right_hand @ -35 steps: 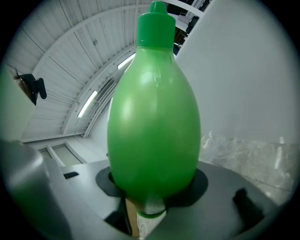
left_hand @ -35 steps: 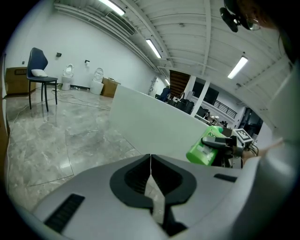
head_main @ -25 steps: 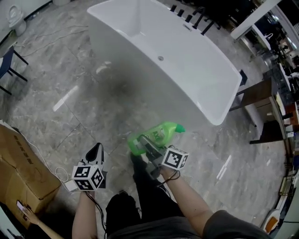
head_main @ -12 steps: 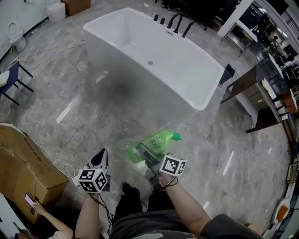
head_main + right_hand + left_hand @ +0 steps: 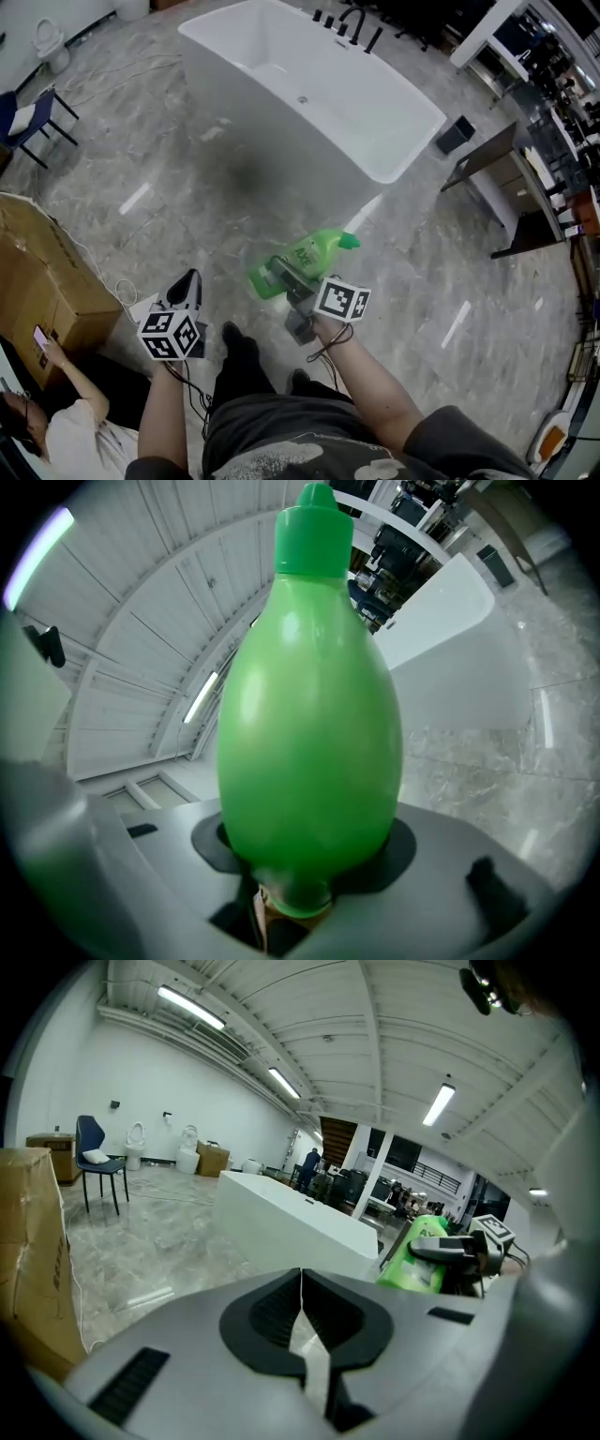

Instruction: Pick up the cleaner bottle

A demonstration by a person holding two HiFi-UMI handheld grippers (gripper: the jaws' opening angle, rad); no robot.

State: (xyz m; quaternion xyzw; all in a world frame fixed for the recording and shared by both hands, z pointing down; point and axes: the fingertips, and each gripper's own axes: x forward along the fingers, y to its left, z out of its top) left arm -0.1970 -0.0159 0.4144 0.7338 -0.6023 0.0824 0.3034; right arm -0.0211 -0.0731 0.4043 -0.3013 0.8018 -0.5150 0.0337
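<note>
Overhead, from the head view, the right gripper [image 5: 281, 277] holds the green cleaner bottle [image 5: 305, 258] above the grey floor, on the near side of the white bathtub [image 5: 272, 141], cap aimed toward the tub. The left gripper [image 5: 185, 286] hangs farther from the tub, near a cardboard box [image 5: 37, 272].

From the left gripper view, its jaws are pressed together with nothing between them.

From the right gripper view, the jaws pinch the bottle's lower body, and the tub lies beyond.

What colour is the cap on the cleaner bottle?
Green, like the rest of the cleaner bottle. The cap shows best in the right gripper view.
</note>
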